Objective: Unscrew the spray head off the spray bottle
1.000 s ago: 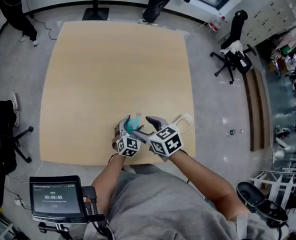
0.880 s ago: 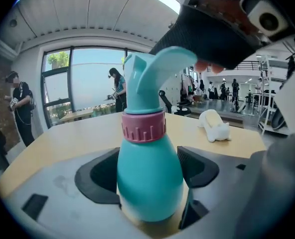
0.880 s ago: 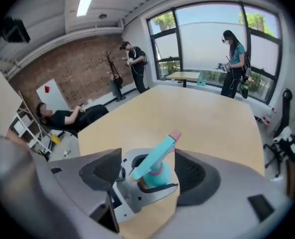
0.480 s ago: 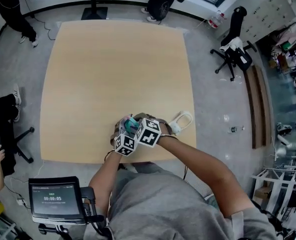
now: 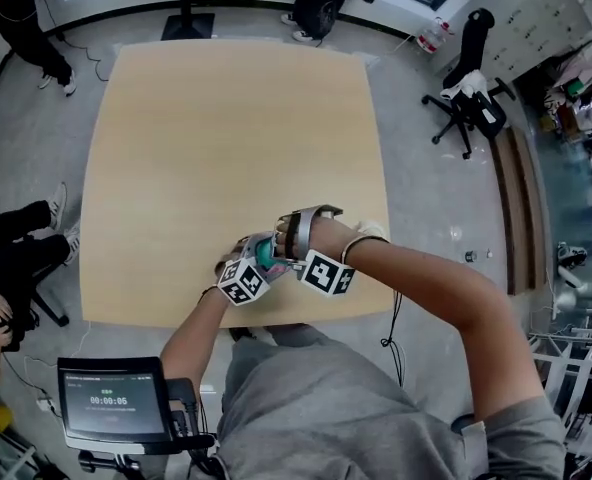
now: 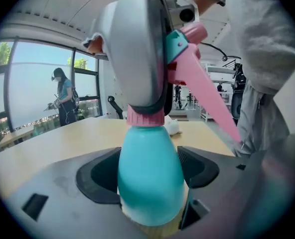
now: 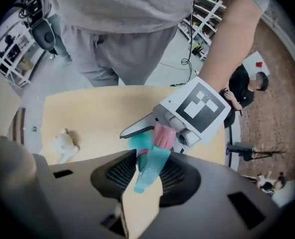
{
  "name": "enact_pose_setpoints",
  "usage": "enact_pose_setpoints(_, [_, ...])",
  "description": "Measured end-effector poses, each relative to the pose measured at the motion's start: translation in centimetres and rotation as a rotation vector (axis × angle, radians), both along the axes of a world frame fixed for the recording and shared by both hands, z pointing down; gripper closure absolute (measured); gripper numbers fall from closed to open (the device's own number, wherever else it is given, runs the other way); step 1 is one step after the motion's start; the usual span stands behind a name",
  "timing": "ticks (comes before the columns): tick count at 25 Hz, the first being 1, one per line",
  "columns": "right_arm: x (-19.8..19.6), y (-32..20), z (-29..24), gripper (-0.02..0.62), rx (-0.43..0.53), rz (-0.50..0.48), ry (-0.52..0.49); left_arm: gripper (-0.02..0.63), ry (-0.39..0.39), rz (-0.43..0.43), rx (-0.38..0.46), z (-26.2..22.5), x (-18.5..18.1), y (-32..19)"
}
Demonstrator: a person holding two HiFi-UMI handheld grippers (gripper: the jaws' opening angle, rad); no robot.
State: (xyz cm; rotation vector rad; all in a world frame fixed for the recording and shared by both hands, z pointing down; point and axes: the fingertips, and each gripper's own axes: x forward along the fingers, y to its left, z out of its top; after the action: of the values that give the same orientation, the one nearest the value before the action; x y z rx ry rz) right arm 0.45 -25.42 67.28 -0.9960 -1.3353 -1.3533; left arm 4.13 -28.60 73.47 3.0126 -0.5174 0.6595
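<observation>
A teal spray bottle (image 6: 150, 183) stands upright at the table's near edge, and my left gripper (image 6: 150, 171) is shut on its body. Above its pink collar (image 6: 145, 117) sits the spray head (image 7: 150, 158), teal with a pink nozzle and a long pink trigger (image 6: 207, 93). My right gripper (image 7: 147, 176) comes down from above and is shut on the spray head, its pads against both sides. In the head view the bottle (image 5: 266, 254) shows only as a teal patch between the left gripper (image 5: 248, 268) and the right gripper (image 5: 294, 240).
A small white object (image 5: 372, 231) lies on the wooden table (image 5: 226, 138) just right of my hands. Office chairs (image 5: 471, 103) stand on the floor to the right. A screen on a stand (image 5: 111, 403) is near my left side. People stand around the table's far and left sides.
My right gripper swung in from beside the bottle, turned over its top and closed from wide open onto the spray head. The left gripper kept its hold on the bottle.
</observation>
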Motion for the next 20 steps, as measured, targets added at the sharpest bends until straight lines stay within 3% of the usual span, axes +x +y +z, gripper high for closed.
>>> enact_pose_setpoints(1, [-0.4,0.1,-0.2,0.466,-0.007,0.035,-0.052,0.265,0.006,-0.013,-0.004,0.0,-0.1,-0.1])
enact_pose_setpoints(3, [-1.6,-0.1,-1.0,0.468,-0.070,0.223,-0.150,0.265,0.021,-0.058,-0.017,0.1,-0.5,-0.4])
enact_pose_setpoints(5, [-2.4,-1.1,-1.6,0.435,-0.170,0.511,-0.213,0.265,0.045,-0.135,-0.035,0.3,-0.9,-0.7])
enact_pose_setpoints(6, [-2.4,-1.6,-1.9,0.334,-0.226,0.662,-0.241,0.265,0.057,-0.180,-0.044,0.3,-1.0,-0.8])
enact_pose_setpoints(10, [0.4,-3.1,-3.5,0.302,-0.478,1.295,-0.319,0.265,0.078,-0.345,-0.050,0.1,-0.9,-1.8])
enact_pose_setpoints(11, [1.1,-3.3,-4.4,0.302,-0.600,1.481,-0.346,0.265,0.081,-0.381,-0.049,0.0,-0.9,-2.1])
enact_pose_setpoints(13, [1.2,-3.8,-7.4,0.302,-0.961,1.831,-0.466,0.265,0.086,-0.444,-0.050,-0.2,-0.9,-2.6])
enact_pose_setpoints(14, [0.8,-4.2,-9.0,0.302,-1.140,1.959,-0.542,0.265,0.087,-0.469,-0.050,-0.2,-1.0,-2.7])
enact_pose_setpoints(15, [0.2,-4.7,-10.2,0.302,-1.254,2.042,-0.602,0.265,0.088,-0.491,-0.051,-0.2,-1.1,-2.8])
enact_pose_setpoints(16, [-0.5,-5.1,-10.5,0.302,-1.272,2.088,-0.631,0.265,0.087,-0.511,-0.052,-0.1,-1.3,-2.9])
enact_pose_setpoints(17, [-1.2,-5.3,-9.9,0.302,-1.204,2.103,-0.621,0.265,0.084,-0.529,-0.054,0.0,-1.5,-2.9])
enact_pose_setpoints(20, [-2.2,-5.0,-5.8,0.302,-0.888,2.065,-0.442,0.265,0.075,-0.569,-0.053,-0.1,-1.4,-3.1])
